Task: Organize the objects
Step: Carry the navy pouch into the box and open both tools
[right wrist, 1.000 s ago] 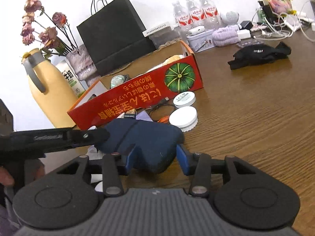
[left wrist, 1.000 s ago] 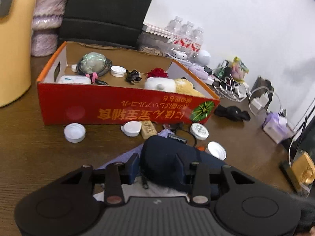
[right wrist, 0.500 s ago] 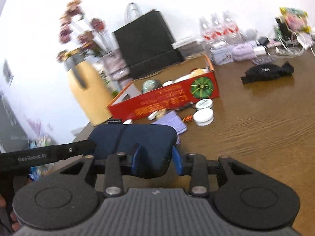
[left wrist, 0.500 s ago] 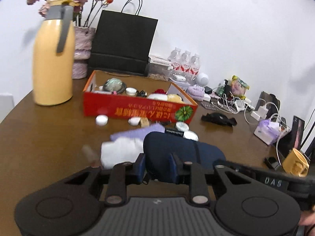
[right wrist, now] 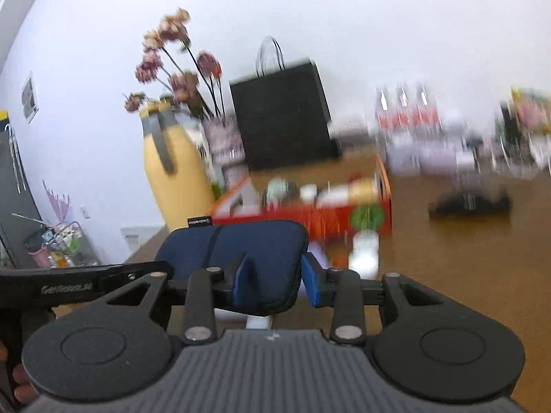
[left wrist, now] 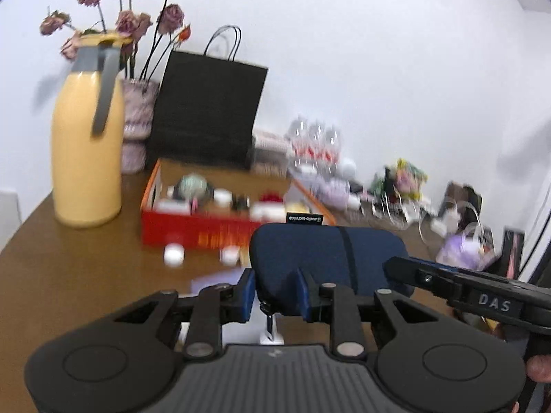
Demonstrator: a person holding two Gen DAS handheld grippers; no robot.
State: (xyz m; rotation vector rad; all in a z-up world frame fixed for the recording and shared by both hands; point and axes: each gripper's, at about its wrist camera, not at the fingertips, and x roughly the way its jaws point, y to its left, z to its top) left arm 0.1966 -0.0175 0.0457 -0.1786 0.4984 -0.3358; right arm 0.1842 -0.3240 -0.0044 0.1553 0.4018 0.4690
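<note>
Navy pouch (left wrist: 327, 258) held up above worktop (left wrist: 79, 275), level, small black label at top edge. Left tongs (left wrist: 275, 292) pinching pouch's left end; right tongs (right wrist: 275, 278) pinching its right end, blue pads (right wrist: 311, 278) pressed into fabric. Beyond: red box (left wrist: 199, 230) full of small items, yellow jug (left wrist: 86, 151) beside it, black paper bag (left wrist: 206, 113) behind. Background blurred.

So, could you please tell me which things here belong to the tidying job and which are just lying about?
In the job:
- navy pouch, held by left gripper and right gripper
- red box
- white caps before it

Lying about:
- yellow jug
- black bag
- dried flowers
- water bottles
</note>
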